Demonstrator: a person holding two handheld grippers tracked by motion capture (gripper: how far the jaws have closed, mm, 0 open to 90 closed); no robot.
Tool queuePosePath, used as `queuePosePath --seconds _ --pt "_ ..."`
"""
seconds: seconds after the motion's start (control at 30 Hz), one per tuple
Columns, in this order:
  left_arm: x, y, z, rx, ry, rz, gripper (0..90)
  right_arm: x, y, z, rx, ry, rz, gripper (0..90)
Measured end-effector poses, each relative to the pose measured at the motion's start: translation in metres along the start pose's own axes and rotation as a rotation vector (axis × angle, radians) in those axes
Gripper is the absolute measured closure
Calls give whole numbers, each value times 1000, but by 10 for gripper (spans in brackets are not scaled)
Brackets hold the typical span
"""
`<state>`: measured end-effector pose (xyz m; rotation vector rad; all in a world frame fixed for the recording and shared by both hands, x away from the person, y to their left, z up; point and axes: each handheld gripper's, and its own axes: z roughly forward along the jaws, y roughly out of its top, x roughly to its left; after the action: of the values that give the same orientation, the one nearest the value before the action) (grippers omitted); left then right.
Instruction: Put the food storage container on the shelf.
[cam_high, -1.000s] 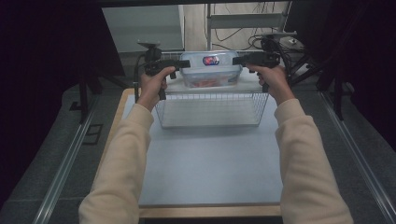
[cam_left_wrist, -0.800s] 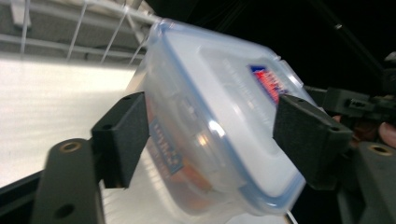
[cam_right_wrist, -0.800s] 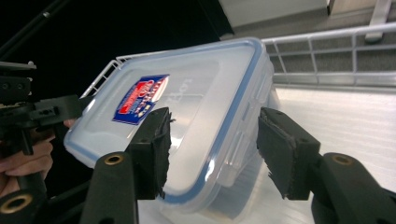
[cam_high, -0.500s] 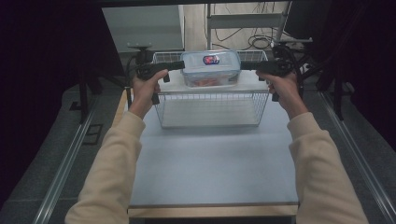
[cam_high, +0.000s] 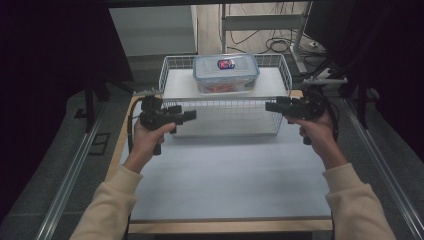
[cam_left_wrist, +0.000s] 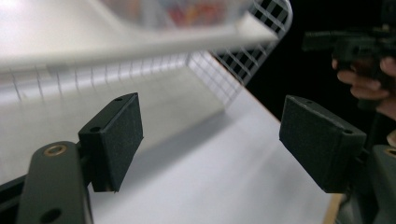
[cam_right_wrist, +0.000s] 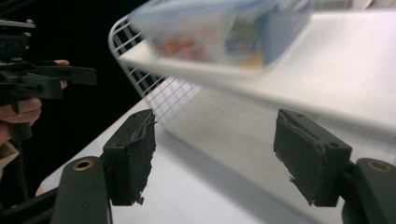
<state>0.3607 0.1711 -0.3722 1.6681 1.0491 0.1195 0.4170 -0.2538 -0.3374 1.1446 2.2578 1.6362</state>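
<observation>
A clear plastic box with a blue lid (cam_high: 226, 73) sits on a white board in the far half of a white wire basket (cam_high: 225, 119). It holds something orange-red. My left gripper (cam_high: 191, 116) hovers at the basket's front left corner and points right, open and empty. My right gripper (cam_high: 269, 106) hovers at the front right corner and points left, open and empty. In the left gripper view the pads (cam_left_wrist: 116, 140) stand wide apart before the basket's wire wall (cam_left_wrist: 243, 60). In the right gripper view the box (cam_right_wrist: 219, 32) is blurred above the open gripper (cam_right_wrist: 215, 154).
The basket stands at the far end of a white mat (cam_high: 225, 180) on a wood-edged table (cam_high: 230, 226). Metal rails (cam_high: 70, 180) run along the floor on both sides. Cables (cam_high: 280, 45) and a metal frame lie beyond the table, with dark curtains left and right.
Both grippers were at the box's two sides a second ago. They parted outward, then drew back toward me to the basket's front corners. The box stayed in place.
</observation>
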Motion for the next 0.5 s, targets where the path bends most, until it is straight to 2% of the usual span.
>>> queuePosePath --seconds 0.07,0.17,0.23,0.3,0.4,0.5 --pt "-2 -19 -2 12 1 10 210 3 -14 -4 4 11 -12 288" --pt "-2 -43 -4 31 0 20 211 8 -45 -8 40 18 -38 278" --pt "-1 -59 -3 44 1 19 214 9 -62 -10 58 27 -38 275" --pt "-1 -72 1 69 21 33 218 9 -76 -11 65 33 -37 270" --pt "0 -85 6 89 36 46 221 10 -95 -11 71 37 -29 261" --pt "2 -88 9 104 43 47 221 11 -100 -10 71 33 -40 255"
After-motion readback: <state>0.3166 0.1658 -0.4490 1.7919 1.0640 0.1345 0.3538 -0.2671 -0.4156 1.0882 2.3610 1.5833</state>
